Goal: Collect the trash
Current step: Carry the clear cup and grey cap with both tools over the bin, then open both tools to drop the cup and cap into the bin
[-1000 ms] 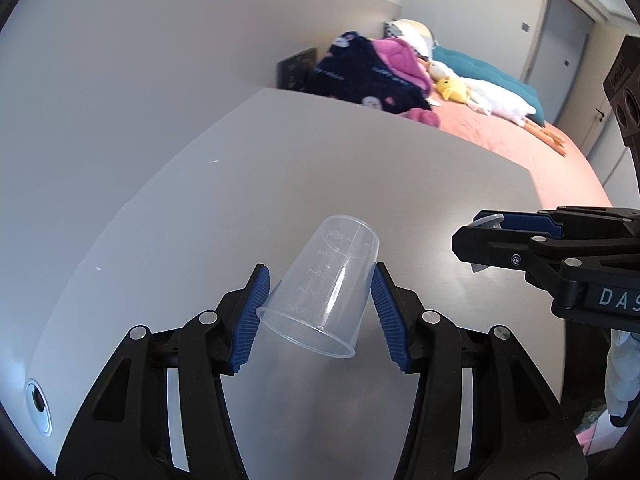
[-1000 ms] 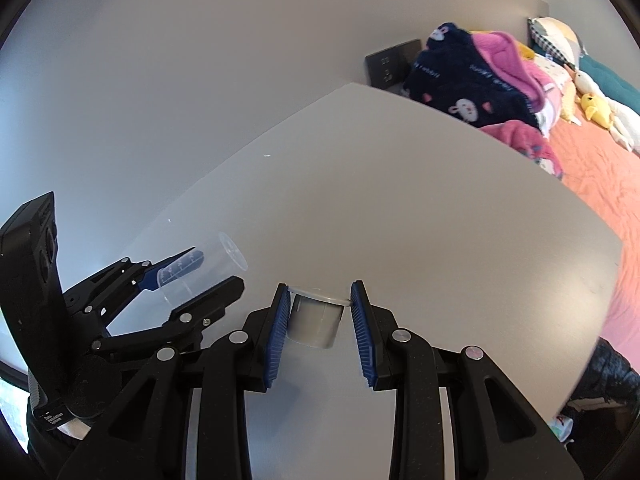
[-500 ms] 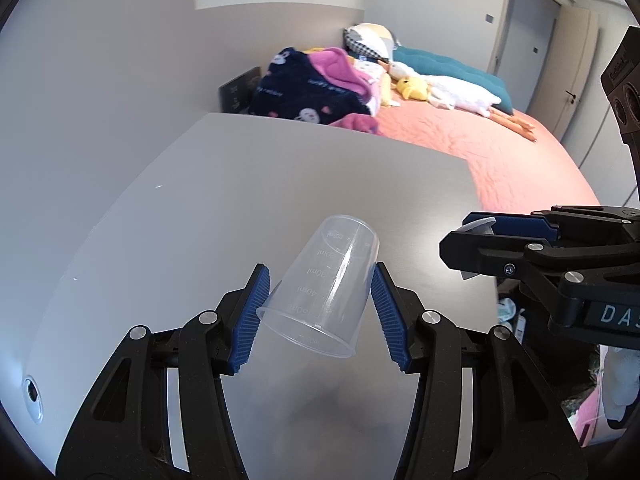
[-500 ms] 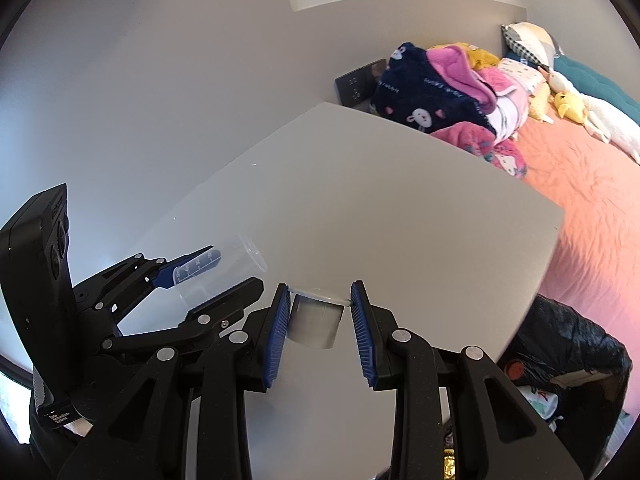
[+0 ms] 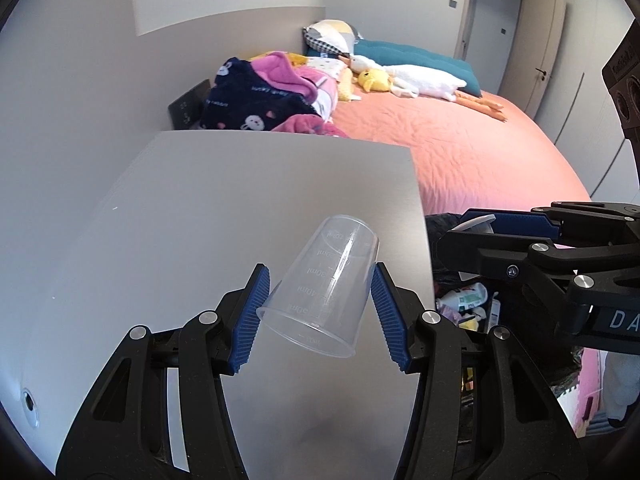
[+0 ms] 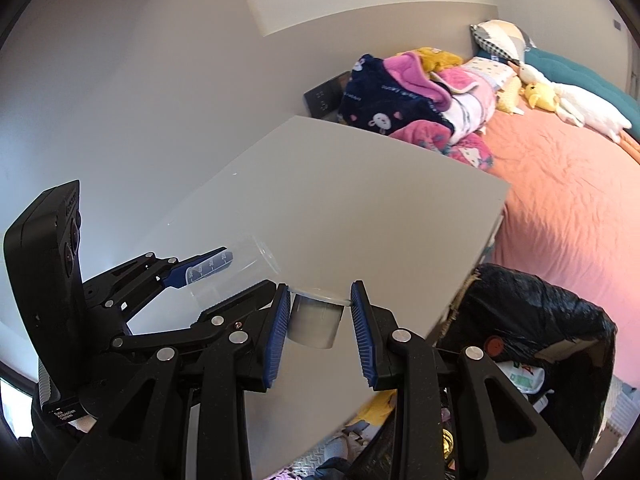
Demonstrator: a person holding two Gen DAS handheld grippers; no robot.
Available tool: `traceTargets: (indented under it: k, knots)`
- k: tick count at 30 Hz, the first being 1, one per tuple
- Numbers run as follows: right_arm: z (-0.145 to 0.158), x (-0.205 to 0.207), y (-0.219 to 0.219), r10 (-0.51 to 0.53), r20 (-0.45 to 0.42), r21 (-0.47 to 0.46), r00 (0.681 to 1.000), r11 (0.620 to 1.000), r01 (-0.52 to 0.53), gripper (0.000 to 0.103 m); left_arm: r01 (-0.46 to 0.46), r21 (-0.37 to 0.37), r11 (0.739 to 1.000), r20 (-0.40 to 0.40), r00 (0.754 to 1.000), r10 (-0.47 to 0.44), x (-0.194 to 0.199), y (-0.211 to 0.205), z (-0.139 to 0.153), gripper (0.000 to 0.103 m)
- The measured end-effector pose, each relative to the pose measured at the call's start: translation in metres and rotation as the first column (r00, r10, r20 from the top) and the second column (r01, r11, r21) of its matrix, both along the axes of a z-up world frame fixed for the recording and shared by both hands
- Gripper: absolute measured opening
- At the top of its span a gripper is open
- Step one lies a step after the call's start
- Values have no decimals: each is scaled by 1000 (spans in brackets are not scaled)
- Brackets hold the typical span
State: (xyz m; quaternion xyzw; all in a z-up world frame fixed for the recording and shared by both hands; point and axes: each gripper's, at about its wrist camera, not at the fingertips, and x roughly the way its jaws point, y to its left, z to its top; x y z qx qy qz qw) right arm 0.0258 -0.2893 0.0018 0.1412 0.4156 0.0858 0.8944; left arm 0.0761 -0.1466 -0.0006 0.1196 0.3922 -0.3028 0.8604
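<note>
My left gripper [image 5: 320, 312] is shut on a clear plastic measuring cup [image 5: 324, 284], held tilted with its open rim toward the camera, above the grey table [image 5: 200, 208]. The cup also shows in the right wrist view [image 6: 236, 264]. My right gripper [image 6: 320, 332] is shut on a small translucent cup [image 6: 316, 320], held upright near the table's right edge. The right gripper appears in the left wrist view [image 5: 520, 232] past that edge. A black trash bag [image 6: 532, 312] with rubbish inside stands open beside the table, below and right of the right gripper.
A bed with an orange cover [image 5: 460, 140] lies beyond the table, with blankets [image 5: 264, 96], pillows and plush toys [image 5: 400, 76] on it. A grey wall [image 5: 80, 80] runs along the table's left side. A door [image 5: 496, 12] is at the far right.
Both grippers, still holding their cups, have moved right toward the table's edge. The trash bag has come into view below the right gripper.
</note>
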Motion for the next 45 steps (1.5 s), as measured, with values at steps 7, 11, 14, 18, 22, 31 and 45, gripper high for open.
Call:
traceTargets:
  k: [7,11,14,18,22,31,45]
  knots:
    - [3,-22,-30,-66,10,15,998,998,66,33,66,-3,998,-2,998,-66,-12,-28,4,52]
    - [3,-32,-46,-108,12,19,994,994,108,33,110,-3,994,-1,994,-110,-18,-47,5,52]
    - [3,-41,-60,-141,14,21,990,990,141,33,141,-3,990,0,990,-141,-23,-61,7,52]
    - [4,-52,-76,-178,17,22,984,984,178,33,180,-4,984,-2,984,-180,-30,-78,8,52]
    - [3,-64,-90,-215,18,24,977,976,214,33,218,-4,976,-5,976,-218,-37,-95,8,52]
    - [4,-92,-121,-293,23,26,956,956,292,33,284,-2,959,-6,959,-284,-55,-127,10,52]
    - [2,-128,-168,-403,25,32,915,915,402,33,382,0,924,-6,924,-382,-77,-169,11,52]
